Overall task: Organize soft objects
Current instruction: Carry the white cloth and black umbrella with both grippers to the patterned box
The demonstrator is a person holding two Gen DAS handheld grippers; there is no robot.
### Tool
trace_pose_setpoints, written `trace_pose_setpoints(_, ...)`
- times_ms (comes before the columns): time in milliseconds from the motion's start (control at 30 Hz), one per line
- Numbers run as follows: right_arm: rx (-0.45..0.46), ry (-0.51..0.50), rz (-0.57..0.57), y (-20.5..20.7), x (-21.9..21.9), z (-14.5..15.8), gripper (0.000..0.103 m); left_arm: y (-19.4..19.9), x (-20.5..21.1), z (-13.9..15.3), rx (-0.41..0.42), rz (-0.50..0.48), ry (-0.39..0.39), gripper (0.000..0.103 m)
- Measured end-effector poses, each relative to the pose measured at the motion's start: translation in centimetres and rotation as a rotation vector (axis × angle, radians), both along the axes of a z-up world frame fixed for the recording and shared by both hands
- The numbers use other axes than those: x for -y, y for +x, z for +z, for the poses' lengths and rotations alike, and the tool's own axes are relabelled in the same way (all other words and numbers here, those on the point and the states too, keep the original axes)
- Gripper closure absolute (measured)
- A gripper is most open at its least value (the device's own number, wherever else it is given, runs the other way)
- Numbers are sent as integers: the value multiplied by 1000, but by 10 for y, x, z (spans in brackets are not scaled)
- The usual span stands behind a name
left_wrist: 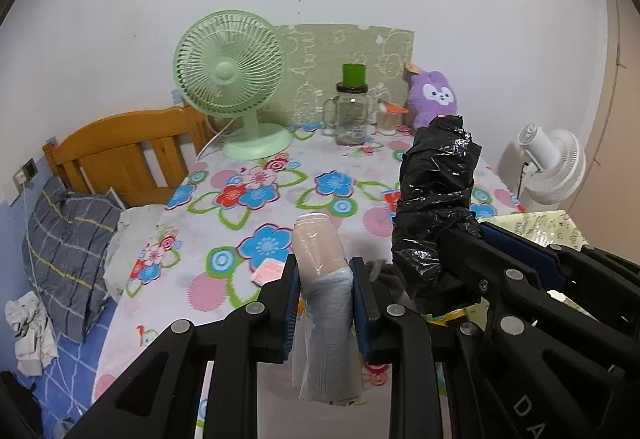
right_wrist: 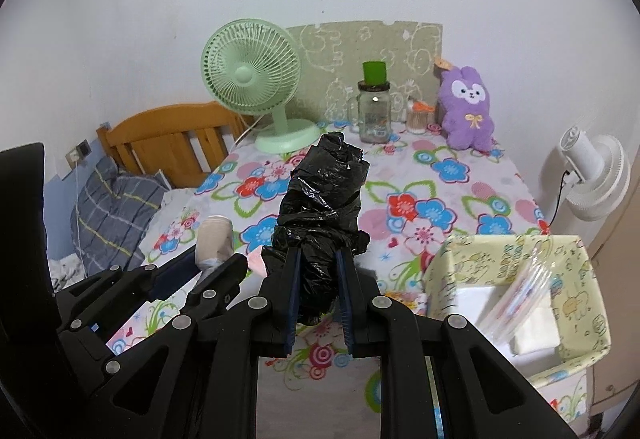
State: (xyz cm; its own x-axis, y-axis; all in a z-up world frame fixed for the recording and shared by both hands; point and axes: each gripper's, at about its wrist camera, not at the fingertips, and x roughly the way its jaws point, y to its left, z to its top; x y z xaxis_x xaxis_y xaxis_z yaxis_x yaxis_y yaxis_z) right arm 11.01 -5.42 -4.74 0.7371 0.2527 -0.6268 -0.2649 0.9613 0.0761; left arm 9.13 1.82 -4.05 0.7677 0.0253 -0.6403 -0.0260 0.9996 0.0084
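While both rolls hang above the floral tablecloth (right_wrist: 460, 175), left gripper (left_wrist: 325, 271) clamping the pale bag roll (left_wrist: 320, 251), right gripper (right_wrist: 318, 259) the black one (right_wrist: 320, 199), we keep both grips firm toward the yellow box (right_wrist: 516, 255).

Perhaps "DA" on right gripper (left_wrist: 460, 263)

A crinkled, glossy black plastic roll (right_wrist: 320, 207) is catching light above the matt floral cloth (right_wrist: 400, 175). At eleven o'clock, smooth varnished wood is showing on the headboard (right_wrist: 168, 143); clear glass is gleaming on the jar (right_wrist: 374, 115).
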Motion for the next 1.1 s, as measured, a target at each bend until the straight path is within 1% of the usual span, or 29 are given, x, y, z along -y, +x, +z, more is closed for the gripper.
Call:
trace_pose_setpoints(267, 25, -2, -26, -2, 23, 9, 83, 2, 22, 8, 17, -28, 3, 80)
trace_pose_setpoints(633, 32, 7, -70, 1, 53, 11, 83, 4, 48, 12, 22, -65, 15, 80)
trace_pose_setpoints(1100, 50, 8, -145, 1, 102, 14, 83, 15, 98, 12, 24, -146, 7, 80)
